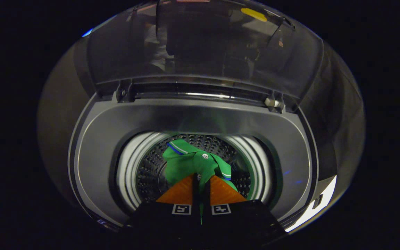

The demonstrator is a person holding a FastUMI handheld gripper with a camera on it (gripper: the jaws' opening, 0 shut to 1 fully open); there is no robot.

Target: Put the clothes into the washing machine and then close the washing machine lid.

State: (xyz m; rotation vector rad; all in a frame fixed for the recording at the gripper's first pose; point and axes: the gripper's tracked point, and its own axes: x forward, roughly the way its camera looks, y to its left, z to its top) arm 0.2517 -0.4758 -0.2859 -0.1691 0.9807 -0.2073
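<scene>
A green garment [186, 165] with a white-and-blue striped collar and a white button hangs over the open drum [151, 173] of a top-loading washing machine [200, 118]. My gripper [200, 178] is shut on the green garment, both fingers pinching its cloth just above the drum mouth. The garment bunches ahead of the fingertips, and a thin strip of it trails down between the fingers. The machine's transparent lid [203, 45] stands raised behind the opening, hinged at the back.
The grey top deck [92, 163] rings the drum mouth on all sides. A lit control panel edge [316, 205] runs along the machine's right front. The lid hinges [273, 102] sit at the back of the deck.
</scene>
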